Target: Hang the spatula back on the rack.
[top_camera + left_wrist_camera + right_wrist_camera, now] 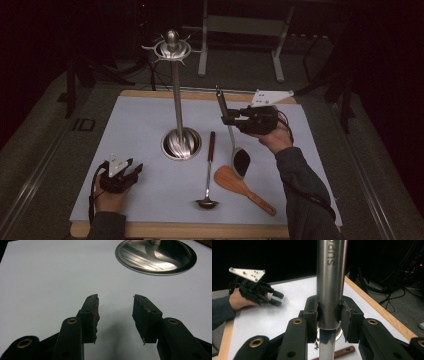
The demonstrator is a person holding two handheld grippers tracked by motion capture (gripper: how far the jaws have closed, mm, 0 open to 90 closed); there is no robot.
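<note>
The right gripper (223, 116) is raised above the worktop (145, 135) at about 2 o'clock from the middle, its fingers (311, 312) clamped on the steel handle of a long spoon (240, 161). The handle points up and away from the person, while the dark spoon bowl hangs low near the worktop at about 5 o'clock from the gripper. In the right gripper view the thick handle (330, 285), with lettering on it, stands upright between the two pads, which press on it from either side.

Just below the spoon bowl lies a wooden spatula (243, 187), its handle running toward 4 o'clock. To the left of it a ladle (208, 172) with a dark brown handle lies straight, cup toward the person. A tall steel hanging stand (176, 95) rises from a round base (181, 143) at the centre of the worktop, with hooks around its top.

The left gripper (134, 169) rests on the worktop at about 8 o'clock, well apart from the utensils, its fingers (90, 315) spread apart with nothing between them, pointing toward the stand's base.
</note>
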